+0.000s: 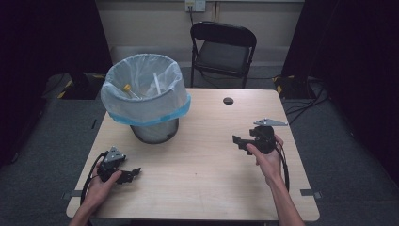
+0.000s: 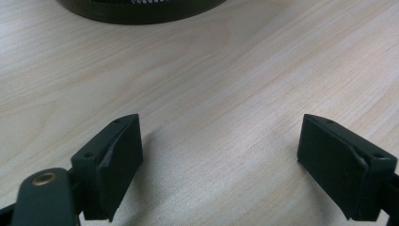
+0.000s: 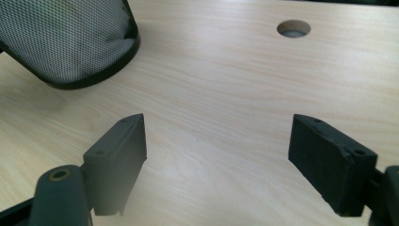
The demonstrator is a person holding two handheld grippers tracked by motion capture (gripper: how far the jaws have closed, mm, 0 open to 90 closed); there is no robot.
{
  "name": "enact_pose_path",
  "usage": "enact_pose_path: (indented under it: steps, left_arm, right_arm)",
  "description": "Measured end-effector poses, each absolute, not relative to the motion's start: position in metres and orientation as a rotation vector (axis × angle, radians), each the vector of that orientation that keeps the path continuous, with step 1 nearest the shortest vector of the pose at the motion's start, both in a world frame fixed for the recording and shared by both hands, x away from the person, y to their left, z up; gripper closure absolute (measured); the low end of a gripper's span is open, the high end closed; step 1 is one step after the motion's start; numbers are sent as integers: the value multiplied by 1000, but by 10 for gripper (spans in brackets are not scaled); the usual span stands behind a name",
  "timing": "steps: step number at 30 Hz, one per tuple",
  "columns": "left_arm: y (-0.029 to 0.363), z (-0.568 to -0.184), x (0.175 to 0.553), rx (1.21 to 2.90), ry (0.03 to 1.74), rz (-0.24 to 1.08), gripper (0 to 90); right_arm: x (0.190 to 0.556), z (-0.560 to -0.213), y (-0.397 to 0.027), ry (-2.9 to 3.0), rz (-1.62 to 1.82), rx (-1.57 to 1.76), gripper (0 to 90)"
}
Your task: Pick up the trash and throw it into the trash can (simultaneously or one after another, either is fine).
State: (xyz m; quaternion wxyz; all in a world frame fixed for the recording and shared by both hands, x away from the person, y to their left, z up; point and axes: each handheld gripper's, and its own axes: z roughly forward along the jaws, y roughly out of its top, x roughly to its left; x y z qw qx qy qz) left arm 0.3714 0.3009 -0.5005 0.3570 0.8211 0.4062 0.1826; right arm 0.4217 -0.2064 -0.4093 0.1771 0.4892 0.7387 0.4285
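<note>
A mesh waste bin (image 1: 150, 101) lined with a clear and blue bag stands on the back left of the wooden table (image 1: 202, 188). Inside it lie a yellow-capped item (image 1: 127, 88) and a pale tube (image 1: 156, 83). My left gripper (image 1: 132, 173) rests low at the front left, held in a hand, open with nothing between its jaws (image 2: 221, 165). My right gripper (image 1: 239, 141) is held at the right of the table, pointing left, open and empty (image 3: 216, 160). The bin's base (image 2: 141, 9) lies ahead of the left gripper, and the bin's mesh wall (image 3: 66, 42) is at the upper left of the right gripper view.
A round cable hole (image 1: 228, 100) is in the table's back centre, also ahead of the right gripper (image 3: 293, 28). A black folding chair (image 1: 222, 47) stands behind the table. Cables lie on the floor at the right (image 1: 310, 101).
</note>
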Motion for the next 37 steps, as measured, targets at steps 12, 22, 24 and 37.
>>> enact_pose_path:
  steps: [12, 22, 24, 37]
  left_arm:
    - [301, -501, 371, 2117, 1052, 469, 141]
    - [300, -501, 371, 2111, 1059, 473, 140]
    - [300, -501, 371, 2111, 1061, 471, 140]
    - [300, -501, 371, 2112, 1060, 472, 140]
  right_arm:
    - [401, -448, -222, 2132, 1135, 1476, 196]
    - [390, -485, -225, 2164, 919, 1501, 187]
    - [388, -489, -225, 2159, 893, 1498, 187]
    - [381, -500, -226, 2077, 900, 1417, 145]
